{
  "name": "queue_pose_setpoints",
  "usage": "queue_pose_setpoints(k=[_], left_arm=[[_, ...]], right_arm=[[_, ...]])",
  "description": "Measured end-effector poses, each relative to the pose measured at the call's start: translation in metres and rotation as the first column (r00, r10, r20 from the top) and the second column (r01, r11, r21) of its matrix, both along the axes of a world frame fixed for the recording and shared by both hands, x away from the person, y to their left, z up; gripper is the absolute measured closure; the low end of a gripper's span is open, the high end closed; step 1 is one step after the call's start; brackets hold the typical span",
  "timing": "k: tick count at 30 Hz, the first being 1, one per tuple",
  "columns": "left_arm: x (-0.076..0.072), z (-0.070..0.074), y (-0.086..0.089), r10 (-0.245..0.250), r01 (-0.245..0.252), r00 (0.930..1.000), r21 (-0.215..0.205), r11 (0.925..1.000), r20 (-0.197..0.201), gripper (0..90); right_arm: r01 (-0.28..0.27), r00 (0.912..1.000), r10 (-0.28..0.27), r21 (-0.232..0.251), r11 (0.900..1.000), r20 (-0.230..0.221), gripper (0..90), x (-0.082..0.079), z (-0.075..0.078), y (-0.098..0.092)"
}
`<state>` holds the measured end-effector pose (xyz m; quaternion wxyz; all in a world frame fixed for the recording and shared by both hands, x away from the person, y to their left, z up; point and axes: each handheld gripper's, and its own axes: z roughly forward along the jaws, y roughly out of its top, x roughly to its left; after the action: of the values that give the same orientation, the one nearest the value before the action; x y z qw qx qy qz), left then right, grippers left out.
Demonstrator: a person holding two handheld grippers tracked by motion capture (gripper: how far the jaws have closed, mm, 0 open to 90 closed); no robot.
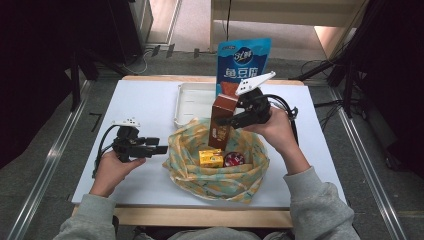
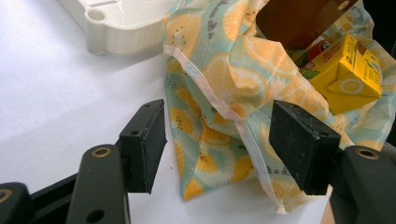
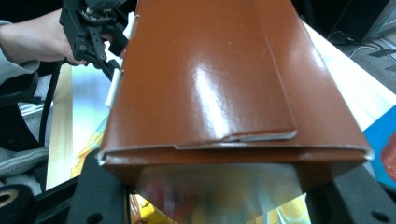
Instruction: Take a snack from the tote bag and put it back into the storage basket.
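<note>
A: Where was the tall brown carton (image 1: 221,121)?

B: It was up in the air, over the open cloth bag with orange slices printed on it (image 1: 215,172). Its bottom end still hung inside the bag's mouth. The right gripper (image 1: 235,120) was squeezing it near the top, one jaw on each side. In the right gripper view the brown carton (image 3: 219,84) sat right between the jaws.

A: What was in the bag?

B: A small yellow juice box (image 1: 211,158) and a round red tin (image 1: 233,159) lay side by side at the bottom.

A: And the left gripper (image 1: 162,149)?

B: It was just beside the bag, on the white table top (image 1: 140,105). Its jaws were wide apart with nothing gripped. A fold of the bag (image 2: 219,116) lay between them, not pinched.

A: What was behind the bag?

B: A white plastic tray (image 1: 192,102) touched its far edge, and a blue snack pouch (image 1: 243,62) stood up behind that.
</note>
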<state>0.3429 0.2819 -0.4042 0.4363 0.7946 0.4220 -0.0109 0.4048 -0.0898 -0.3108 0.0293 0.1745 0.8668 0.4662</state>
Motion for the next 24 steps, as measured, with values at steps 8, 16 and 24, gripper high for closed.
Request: queue_pose_setpoints(k=[8,16,24], left_arm=[[0.0,0.0,0.0,-0.003,0.003,1.0,-0.001,1.0,-0.003,37.5],[0.001,0.0,-0.002,-0.011,0.011,0.9999,0.0,0.9999,0.0,37.5],[0.001,0.001,-0.002,-0.008,0.008,1.0,-0.006,0.9999,-0.002,37.5]], right_arm=[[0.017,0.9998,-0.017,-0.002,1.0,-0.008,44.9,0.001,0.005,-0.009],[0.034,0.9994,-0.034,-0.001,0.999,0.004,44.9,0.003,0.02,-0.022],[0.043,0.9991,-0.043,0.001,0.999,0.004,44.9,0.005,0.037,-0.03]])
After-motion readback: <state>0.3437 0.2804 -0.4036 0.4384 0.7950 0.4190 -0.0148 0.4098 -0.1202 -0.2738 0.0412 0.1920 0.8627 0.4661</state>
